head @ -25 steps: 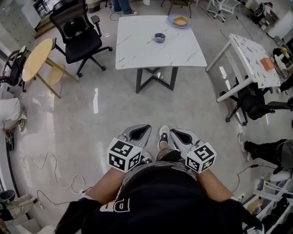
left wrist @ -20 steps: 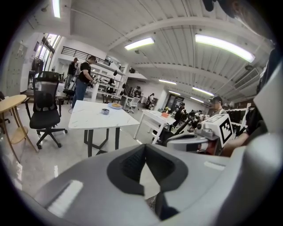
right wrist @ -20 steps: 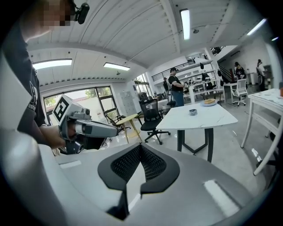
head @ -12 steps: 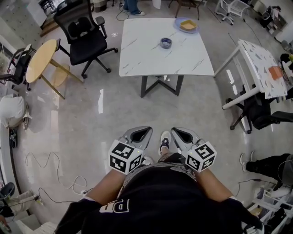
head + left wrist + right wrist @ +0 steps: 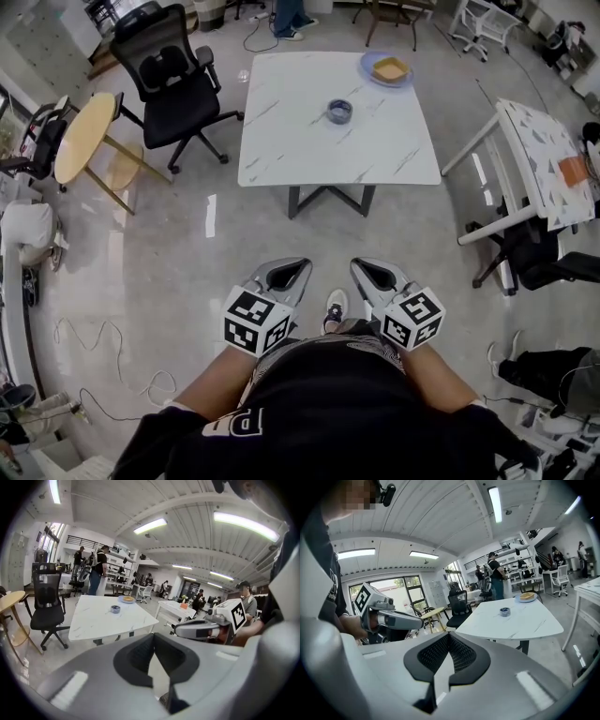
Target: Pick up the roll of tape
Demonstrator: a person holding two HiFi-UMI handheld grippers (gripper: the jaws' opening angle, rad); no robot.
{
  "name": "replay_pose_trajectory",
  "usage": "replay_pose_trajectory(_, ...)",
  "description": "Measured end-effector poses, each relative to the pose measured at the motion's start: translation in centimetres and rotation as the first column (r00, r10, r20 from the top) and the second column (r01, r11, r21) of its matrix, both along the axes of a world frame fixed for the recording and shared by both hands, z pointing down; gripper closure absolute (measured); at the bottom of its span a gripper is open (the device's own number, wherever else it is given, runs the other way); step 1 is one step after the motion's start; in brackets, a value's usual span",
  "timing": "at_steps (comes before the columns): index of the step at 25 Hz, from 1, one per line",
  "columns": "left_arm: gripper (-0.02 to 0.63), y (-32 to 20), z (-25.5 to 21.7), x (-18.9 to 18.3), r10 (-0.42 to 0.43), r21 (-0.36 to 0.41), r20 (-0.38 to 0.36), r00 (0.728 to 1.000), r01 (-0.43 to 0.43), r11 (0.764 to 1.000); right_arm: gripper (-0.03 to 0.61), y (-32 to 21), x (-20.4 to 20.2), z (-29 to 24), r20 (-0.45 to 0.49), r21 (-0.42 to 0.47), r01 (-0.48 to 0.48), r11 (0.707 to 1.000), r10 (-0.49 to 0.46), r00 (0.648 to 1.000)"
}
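The roll of tape [image 5: 339,111] is a small dark blue-grey ring lying flat on the far half of a white marble table [image 5: 375,155]. It also shows as a small ring in the left gripper view [image 5: 115,609] and the right gripper view [image 5: 505,611]. My left gripper [image 5: 289,274] and right gripper [image 5: 375,276] are held side by side close to the person's body, over the floor and well short of the table. Both point toward the table. The left gripper [image 5: 153,634] and the right gripper [image 5: 448,634] have their tips together with nothing between them.
A blue plate [image 5: 390,68] with a yellowish item sits at the table's far right corner. A black office chair [image 5: 169,70] and a round wooden table [image 5: 80,127] stand at left. A second white desk [image 5: 548,150] and a dark chair [image 5: 525,253] are at right. Cables [image 5: 103,356] lie on the floor.
The person has stepped forward, so the table and tape sit lower and nearer in the head view. Both grippers keep the same pose by the body.
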State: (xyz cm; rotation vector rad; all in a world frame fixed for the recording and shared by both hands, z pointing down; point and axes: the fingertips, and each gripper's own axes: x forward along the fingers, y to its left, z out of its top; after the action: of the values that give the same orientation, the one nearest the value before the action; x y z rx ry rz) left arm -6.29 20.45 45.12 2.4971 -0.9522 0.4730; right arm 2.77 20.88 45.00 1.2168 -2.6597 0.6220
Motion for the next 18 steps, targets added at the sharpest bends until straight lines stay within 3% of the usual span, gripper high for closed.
replay_pose_trajectory(18,0.555,-8.6,-1.2,7.5,-0.047,0.054,0.011,0.999,0.046,0.997,0.578,-9.5,7.7,-0.8,0.014,0.039,0.034,0.999,-0.035,0.999)
